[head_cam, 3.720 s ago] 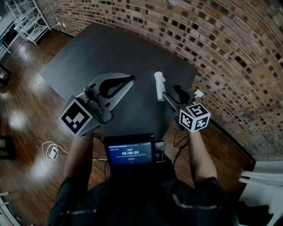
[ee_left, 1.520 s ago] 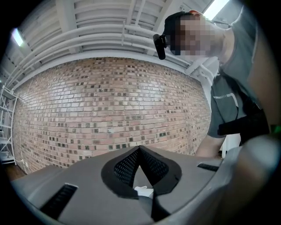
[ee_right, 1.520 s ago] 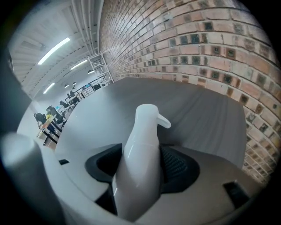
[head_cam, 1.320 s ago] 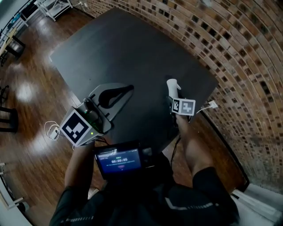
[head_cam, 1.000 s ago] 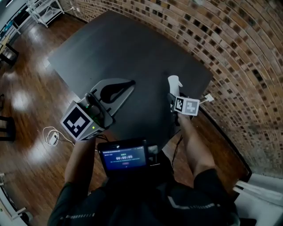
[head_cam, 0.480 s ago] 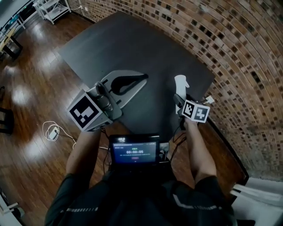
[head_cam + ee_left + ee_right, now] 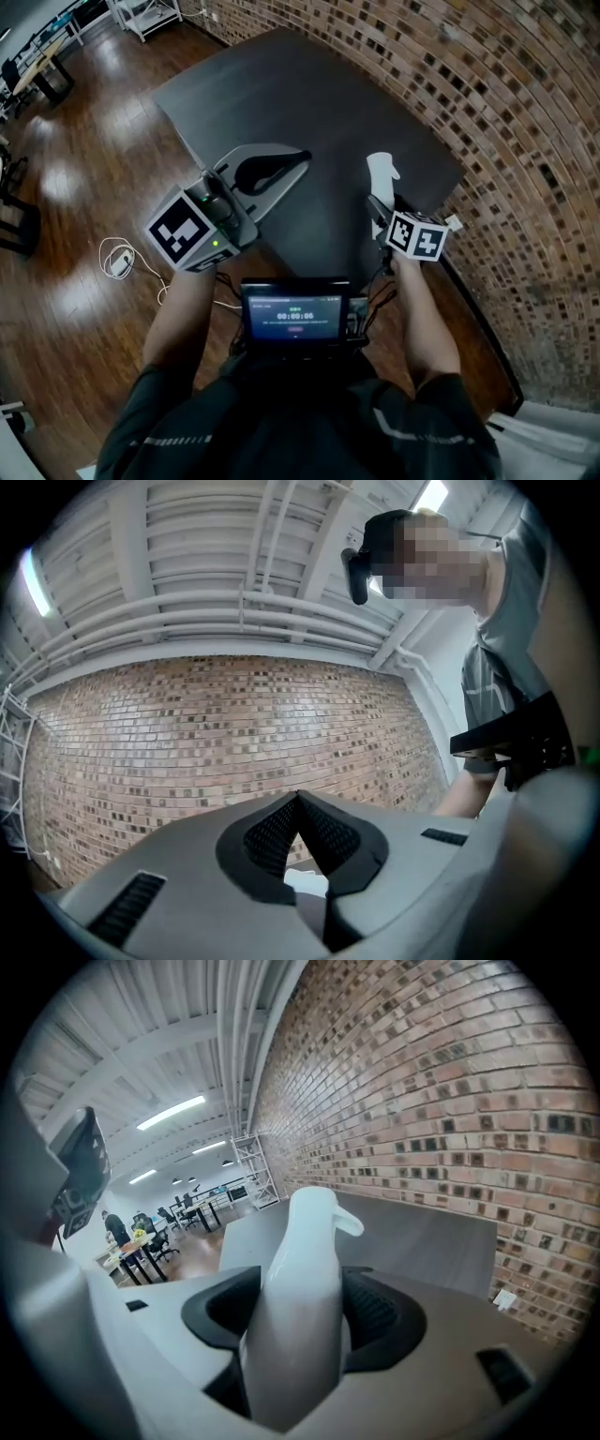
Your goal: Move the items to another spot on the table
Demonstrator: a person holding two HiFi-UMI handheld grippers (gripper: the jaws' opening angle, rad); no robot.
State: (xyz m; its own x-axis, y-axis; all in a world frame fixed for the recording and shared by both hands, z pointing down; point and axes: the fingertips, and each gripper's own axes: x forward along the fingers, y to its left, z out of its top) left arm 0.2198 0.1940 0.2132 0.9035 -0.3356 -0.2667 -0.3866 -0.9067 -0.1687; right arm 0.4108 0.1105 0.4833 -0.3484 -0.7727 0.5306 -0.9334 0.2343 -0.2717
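One white bottle [image 7: 305, 1241] with a small spout at its top sits between the jaws of the right gripper [image 7: 302, 1321]. The jaws stand wide and are clamped on the bottle's body, holding it over the single dark table [image 7: 309, 94] close to its right corner, beside the brick wall [image 7: 525, 112]. The left gripper [image 7: 298, 803], the second of the two, reaches across the table's near left edge with its jaws closed tip to tip and nothing between them.
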